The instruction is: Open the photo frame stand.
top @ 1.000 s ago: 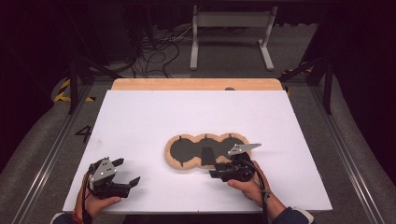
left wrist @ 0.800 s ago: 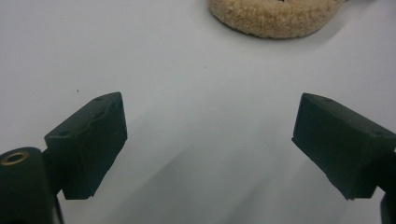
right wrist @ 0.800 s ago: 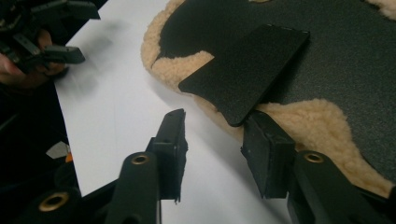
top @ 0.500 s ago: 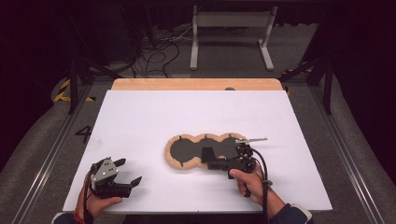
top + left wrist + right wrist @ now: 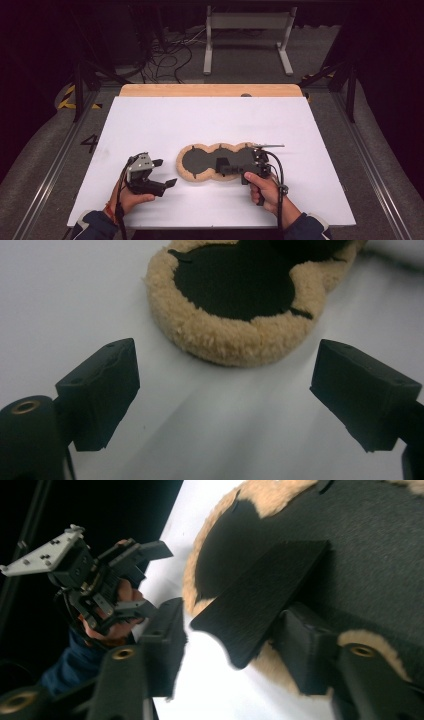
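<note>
The fleece-edged mat (image 5: 210,162) lies on the table (image 5: 210,117), near the person's edge and slightly right of centre. The left gripper (image 5: 162,173) sits left of the mat, just beside its left end, jaws pointing toward it. The right gripper (image 5: 223,166) lies over the mat's right half, its hand (image 5: 265,189) just in front of the mat's near edge.

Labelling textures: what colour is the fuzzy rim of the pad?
Tan, around black centres. The pad's rim shows best in the left gripper view.
</note>
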Demonstrator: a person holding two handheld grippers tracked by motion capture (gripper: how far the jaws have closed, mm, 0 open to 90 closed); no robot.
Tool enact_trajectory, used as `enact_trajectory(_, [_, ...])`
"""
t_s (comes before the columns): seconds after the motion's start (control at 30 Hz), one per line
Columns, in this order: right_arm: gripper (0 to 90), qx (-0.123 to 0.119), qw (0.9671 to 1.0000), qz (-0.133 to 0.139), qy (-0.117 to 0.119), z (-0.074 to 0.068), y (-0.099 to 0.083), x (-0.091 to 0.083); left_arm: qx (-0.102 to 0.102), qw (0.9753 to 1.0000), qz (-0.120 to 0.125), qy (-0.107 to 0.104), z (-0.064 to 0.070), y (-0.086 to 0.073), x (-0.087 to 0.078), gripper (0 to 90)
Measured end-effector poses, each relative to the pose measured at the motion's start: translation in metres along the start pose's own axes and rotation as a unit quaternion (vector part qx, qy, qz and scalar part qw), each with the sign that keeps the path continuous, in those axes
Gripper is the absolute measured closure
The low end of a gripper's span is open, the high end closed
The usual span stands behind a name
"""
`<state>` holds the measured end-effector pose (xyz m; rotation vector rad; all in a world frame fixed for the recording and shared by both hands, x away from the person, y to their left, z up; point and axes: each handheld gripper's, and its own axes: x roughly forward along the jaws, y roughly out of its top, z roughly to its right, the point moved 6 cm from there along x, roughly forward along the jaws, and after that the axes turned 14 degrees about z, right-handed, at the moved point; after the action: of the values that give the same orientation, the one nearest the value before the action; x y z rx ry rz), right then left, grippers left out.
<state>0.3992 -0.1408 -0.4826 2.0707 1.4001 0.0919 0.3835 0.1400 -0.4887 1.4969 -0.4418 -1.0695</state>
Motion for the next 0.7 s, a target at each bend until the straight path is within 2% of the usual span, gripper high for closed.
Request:
enact_trajectory(0.07, [53.6,0.005,1.0000,0.002,-0.004,0.002,0.001,0.001,-0.014,0.9999,0.000,-0.001,-0.003,0.002,0.008,12.2])
enact_trajectory(0.13, [54.3,0.017,0.9998,0.004,0.004,0.004,0.001,0.002,-0.023,0.9997,-0.005,-0.002,-0.007,0.002,0.015,11.8])
enact_trajectory(0.17, [54.4,0.015,0.9999,0.003,0.003,0.005,0.001,0.002,-0.034,0.9994,-0.006,-0.002,-0.008,0.003,0.018,11.8])
enact_trajectory(0.2, [54.5,0.015,0.9999,0.004,0.003,0.004,0.001,0.003,-0.036,0.9993,-0.008,-0.006,-0.010,0.003,0.021,11.8])
enact_trajectory(0.23, [55.1,0.013,0.9999,0.001,0.003,0.004,0.001,0.002,-0.046,0.9989,-0.009,-0.007,-0.011,0.003,0.024,11.6])
enact_trajectory(0.3, [57.3,0.009,0.9999,-0.004,0.003,0.006,0.001,0.001,-0.054,0.9984,-0.014,-0.008,-0.015,0.004,0.030,11.4])
enact_trajectory(0.33, [57.9,0.004,1.0000,-0.007,0.005,0.006,0.001,0.000,-0.056,0.9982,-0.016,-0.015,-0.017,0.004,0.033,11.3])
enact_trajectory(0.4, [58.0,-0.011,0.9999,-0.011,0.001,0.005,0.000,0.000,-0.072,0.9969,-0.023,-0.018,-0.017,0.005,0.038,10.7])
enact_trajectory(0.53, [58.7,-0.022,0.9996,-0.017,0.006,0.005,0.001,0.001,-0.073,0.9963,-0.039,-0.024,-0.020,0.005,0.044,9.7])
enact_trajectory(0.57, [58.9,-0.022,0.9995,-0.019,0.008,0.006,0.001,0.000,-0.083,0.9955,-0.039,-0.024,-0.019,0.004,0.045,9.8])
enact_trajectory(0.7, [55.7,-0.022,0.9994,-0.023,0.016,0.006,0.004,0.001,-0.085,0.9949,-0.037,-0.040,-0.017,0.004,0.048,14.8])
